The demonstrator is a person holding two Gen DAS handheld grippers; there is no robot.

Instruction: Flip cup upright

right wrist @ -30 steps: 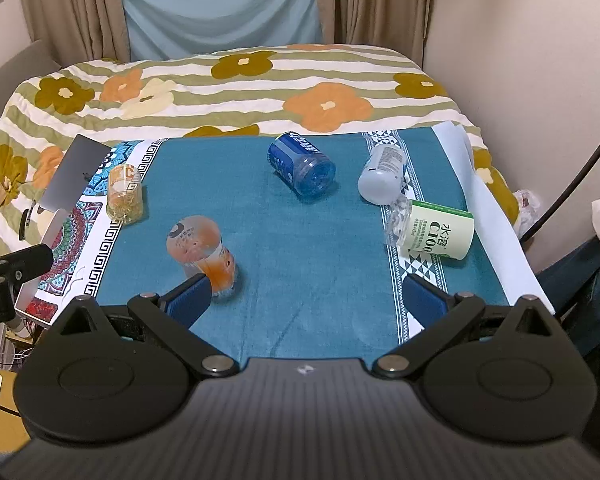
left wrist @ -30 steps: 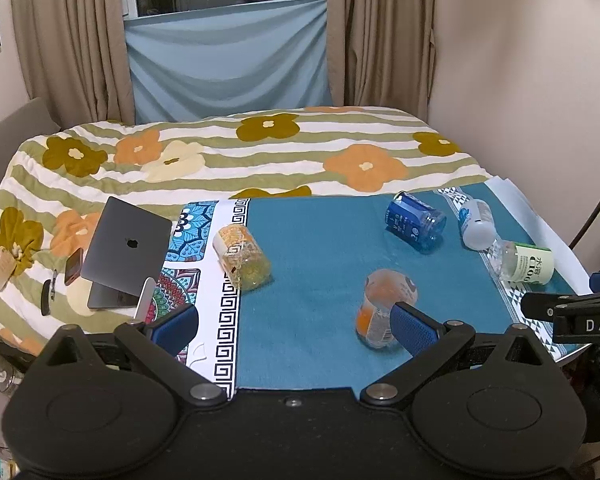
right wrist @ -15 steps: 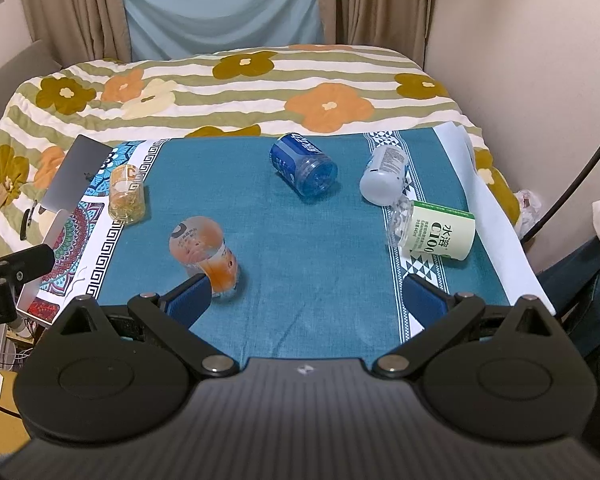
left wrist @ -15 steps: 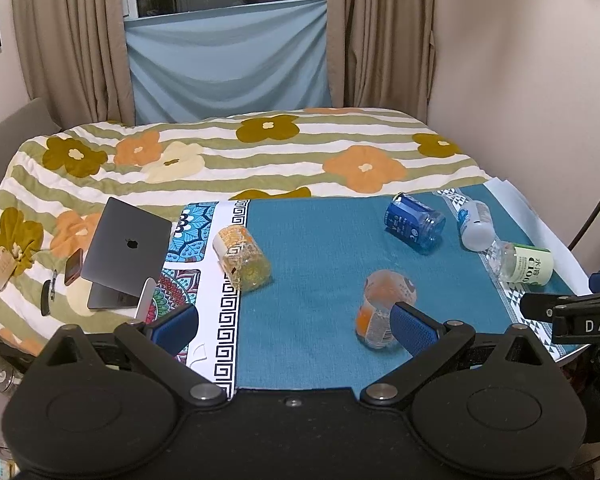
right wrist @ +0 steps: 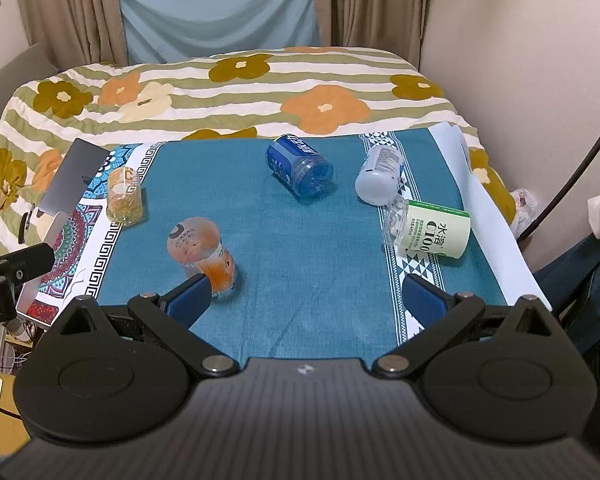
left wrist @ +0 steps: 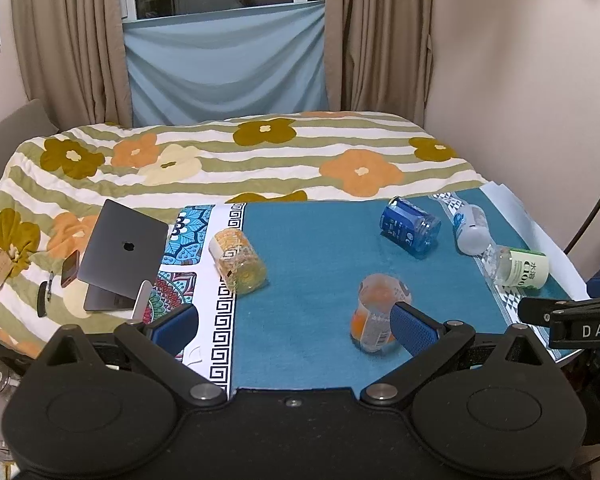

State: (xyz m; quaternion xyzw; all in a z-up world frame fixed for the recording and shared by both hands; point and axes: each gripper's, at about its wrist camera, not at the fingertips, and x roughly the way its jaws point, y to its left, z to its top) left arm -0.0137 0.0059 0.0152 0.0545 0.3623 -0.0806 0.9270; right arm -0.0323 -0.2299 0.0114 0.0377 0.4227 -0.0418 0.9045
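Observation:
Several cups lie on their sides on a teal cloth. An orange cup lies tilted near the front. Its lower part is hidden behind my left gripper's right finger, and it sits just beyond my right gripper's left finger. Farther off lie a yellow cup, a blue cup, a white cup and a green-labelled cup. My left gripper and right gripper are both open and hold nothing.
A grey laptop and a phone rest on the floral bedspread left of the cloth. A wall and a black cable stand close on the right. Curtains hang behind the bed.
In the left wrist view the cups sit slightly lower and further left than before. The right wrist view is almost unchanged. Nothing was taken hold of or let go.

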